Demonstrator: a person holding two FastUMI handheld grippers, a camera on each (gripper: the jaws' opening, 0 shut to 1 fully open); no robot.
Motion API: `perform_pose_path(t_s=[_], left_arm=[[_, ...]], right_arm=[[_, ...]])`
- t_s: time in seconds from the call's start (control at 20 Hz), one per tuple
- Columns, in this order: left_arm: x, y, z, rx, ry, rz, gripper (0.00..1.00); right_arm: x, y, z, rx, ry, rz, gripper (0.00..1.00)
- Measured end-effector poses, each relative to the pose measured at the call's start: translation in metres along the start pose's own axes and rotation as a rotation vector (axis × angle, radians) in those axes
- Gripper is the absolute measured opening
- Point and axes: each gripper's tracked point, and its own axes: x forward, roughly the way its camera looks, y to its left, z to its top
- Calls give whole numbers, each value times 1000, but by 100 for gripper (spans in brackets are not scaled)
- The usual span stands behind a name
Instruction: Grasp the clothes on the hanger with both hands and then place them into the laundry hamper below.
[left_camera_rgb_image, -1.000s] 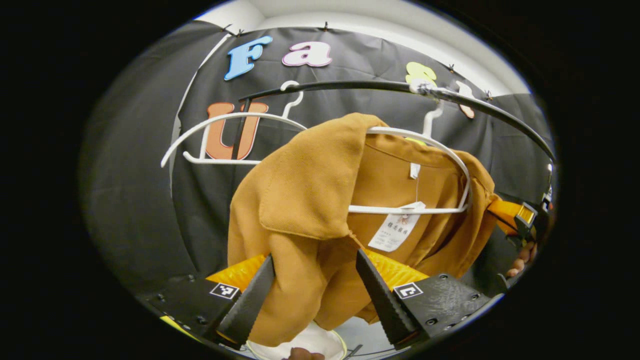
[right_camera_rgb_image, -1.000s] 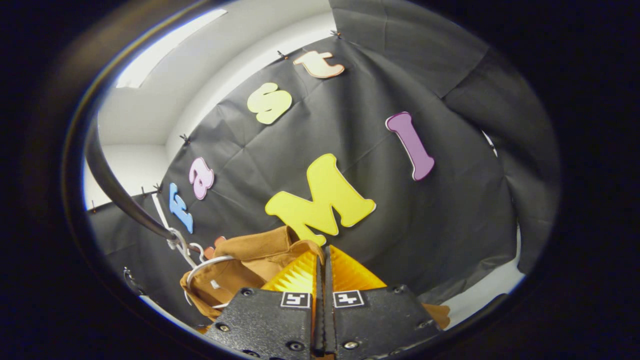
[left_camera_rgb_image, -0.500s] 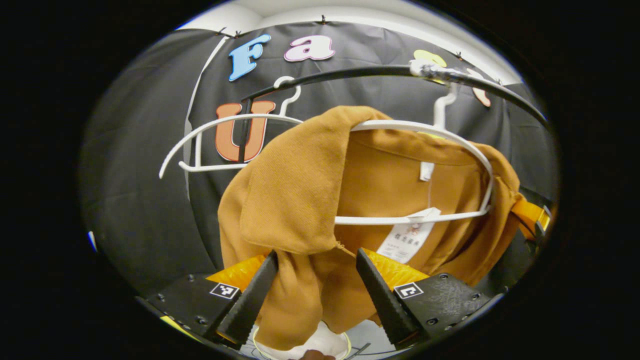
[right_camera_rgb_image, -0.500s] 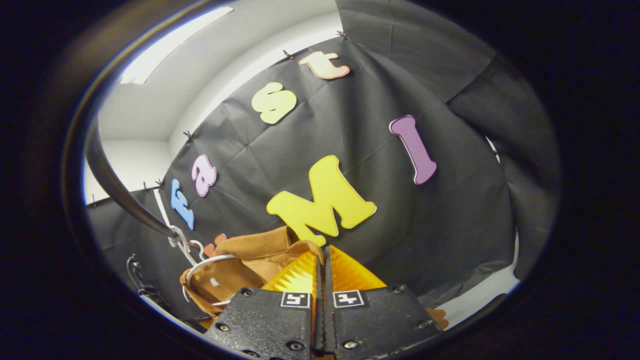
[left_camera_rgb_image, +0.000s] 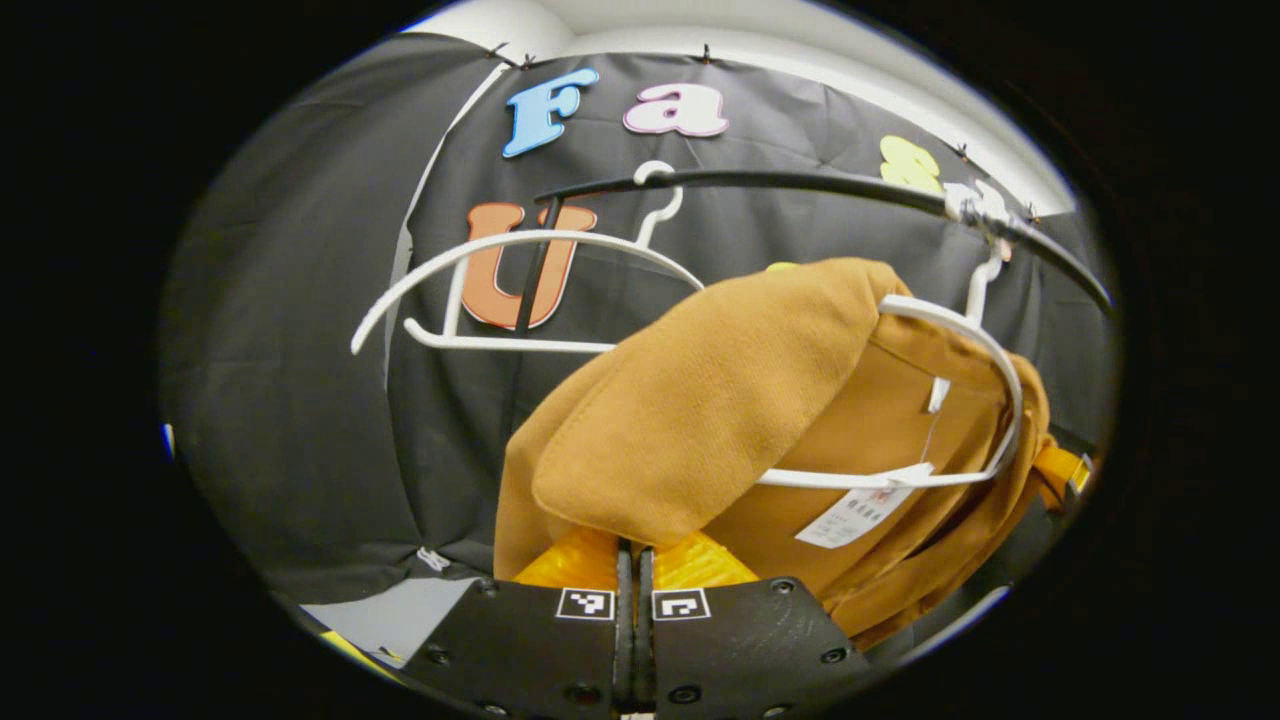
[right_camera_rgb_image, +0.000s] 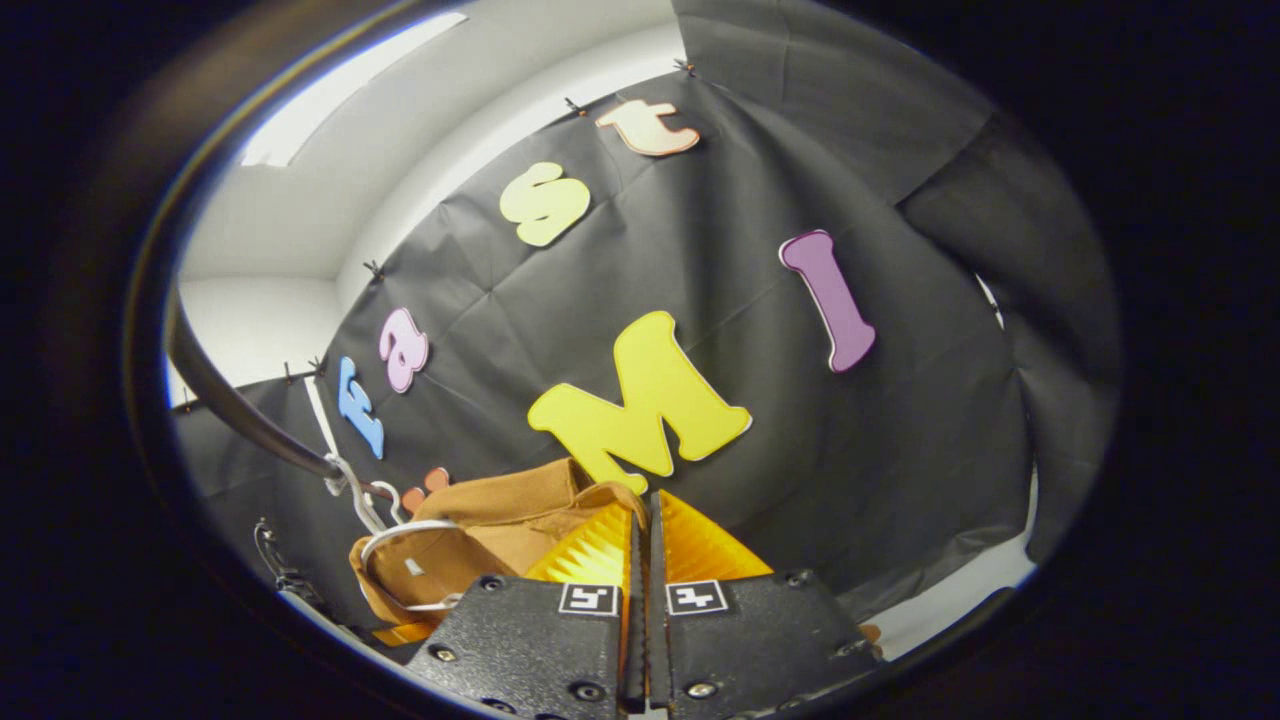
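A brown garment (left_camera_rgb_image: 720, 400) hangs on a white hanger (left_camera_rgb_image: 985, 340) from a black rail (left_camera_rgb_image: 800, 183). In the left gripper view my left gripper (left_camera_rgb_image: 630, 548) is shut on the garment's near shoulder, and the fabric bulges up over the fingertips. A white tag (left_camera_rgb_image: 850, 512) dangles inside the collar. At the garment's far side, part of my right gripper (left_camera_rgb_image: 1062, 468) peeks out. In the right gripper view my right gripper (right_camera_rgb_image: 643, 505) is shut on the edge of the brown garment (right_camera_rgb_image: 500, 515), with the hanger (right_camera_rgb_image: 400, 530) and rail (right_camera_rgb_image: 230, 405) to its left.
An empty white hanger (left_camera_rgb_image: 520, 262) hangs on the same rail, left of the garment. The black booth cloth (left_camera_rgb_image: 300, 400) stands close behind the rail. A white wall (right_camera_rgb_image: 330, 190) shows above the cloth.
My left gripper has gone from open around the garment's shoulder to shut on it and has shifted left, so the garment and hanger now sit to the right. The right gripper stays shut.
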Motion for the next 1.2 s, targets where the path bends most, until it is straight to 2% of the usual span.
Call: perform_pose_path(t_s=[0.25, 0.3, 0.35, 0.65, 0.7, 0.75, 0.8, 0.85, 1.1, 1.15, 1.2], left_arm=[[-25, 11, 34, 16, -26, -78, 0], [-29, 13, 38, 13, -23, -96, 5], [-32, 14, 41, -1, -12, -118, 0], [-37, 24, 60, -134, 31, -228, 0], [-38, 26, 63, -140, 31, -235, 0], [-38, 26, 65, -138, 33, -245, 5], [-38, 28, 67, -135, 34, -248, 6], [-37, 30, 67, -132, 43, -249, 0], [-29, 40, 65, -142, 73, -246, 0], [-28, 41, 61, -156, 82, -244, 5], [-26, 39, 59, -158, 80, -253, 0]], right_arm=[[9, -3, 4, 30, -11, 1, 5], [13, -4, 4, 34, -10, 1, 5], [16, -5, 2, 41, -5, -1, 4], [39, -6, -21, 114, 57, 9, 5], [43, -7, -27, 122, 72, 7, 5], [48, -7, -28, 123, 81, 9, 5], [53, -8, -32, 117, 91, 0, 5], [57, -8, -33, 106, 100, -2, 4], [73, -13, -53, 77, 159, -31, 4], [76, -16, -60, 83, 172, -37, 5], [77, -22, -68, 91, 188, -42, 5]])
